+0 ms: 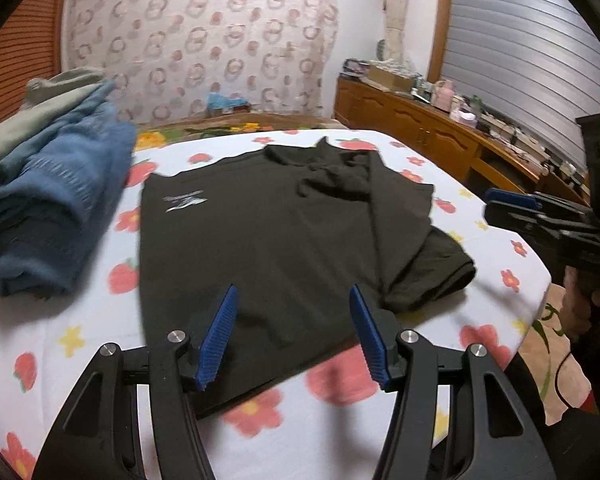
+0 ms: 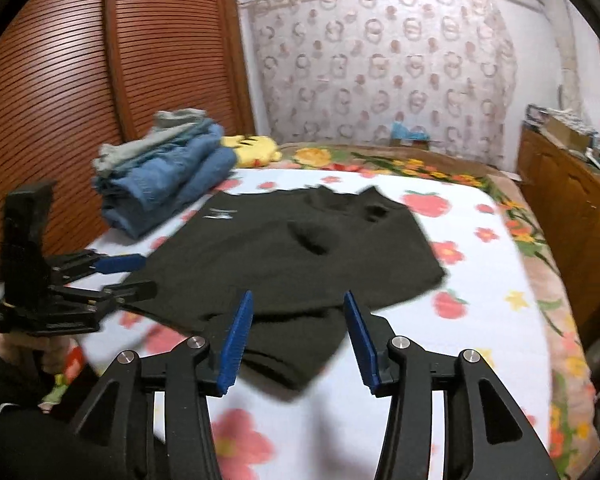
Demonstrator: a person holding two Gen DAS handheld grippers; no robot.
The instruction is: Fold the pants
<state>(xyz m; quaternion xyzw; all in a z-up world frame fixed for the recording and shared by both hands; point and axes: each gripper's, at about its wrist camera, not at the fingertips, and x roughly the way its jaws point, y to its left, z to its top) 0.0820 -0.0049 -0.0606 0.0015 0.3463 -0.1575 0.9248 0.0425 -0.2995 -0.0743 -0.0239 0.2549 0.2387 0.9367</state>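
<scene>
- Black pants [image 1: 268, 236], folded flat, lie in the middle of the bed w/ a white flower-print sheet [image 1: 80, 320]; a small white logo [image 1: 185, 202] shows near the far left corner.
- Left gripper [image 1: 292, 300]: jaws apart, nothing between the blue pads, hovering over the near edge of the pants, not touching.
- Right gripper [image 2: 298, 308]: jaws apart too, nothing between them, above the near right fold of the pants.
- Stack of folded clothes [image 2: 164, 176], blue jeans w/ grey pieces on top, sits at the far left of the bed, apart from the pants.
- Yellow plush toy [image 2: 254, 148] just behind the stack.
- Wooden cabinet [image 1: 412, 124] on the right side of the room.
</scene>
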